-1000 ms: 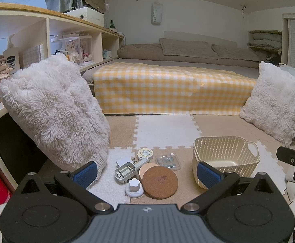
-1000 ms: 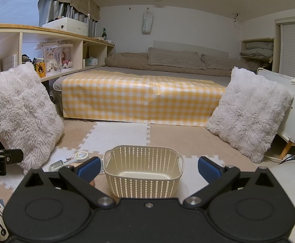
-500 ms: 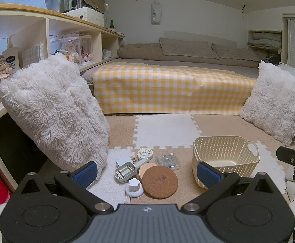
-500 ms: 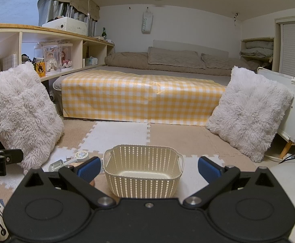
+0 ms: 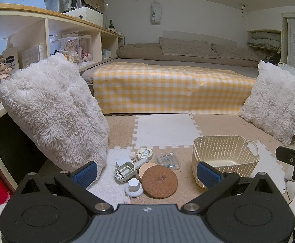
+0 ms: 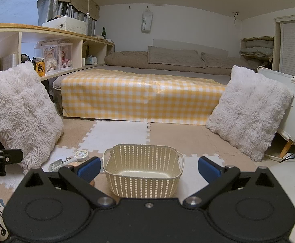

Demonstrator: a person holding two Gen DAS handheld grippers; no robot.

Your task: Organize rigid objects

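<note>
Puzzle foam floor mats (image 5: 163, 129) carried a cream basket (image 5: 224, 158) by the right finger. Between the fingers lay a cork coaster (image 5: 159, 182), tape measure (image 5: 145, 153) and white knob (image 5: 134, 186).

On the floor mat: one cream basket (image 5: 225, 155), two round coasters, one cork (image 5: 159, 182) and one pale wood (image 5: 146, 167), one tape measure (image 5: 145, 153), one white knob (image 5: 134, 186), one grey plastic holder (image 5: 125, 171), one clear packet (image 5: 167, 160). Two fluffy white cushions, left (image 5: 54, 113) and right (image 5: 276, 101)
</note>
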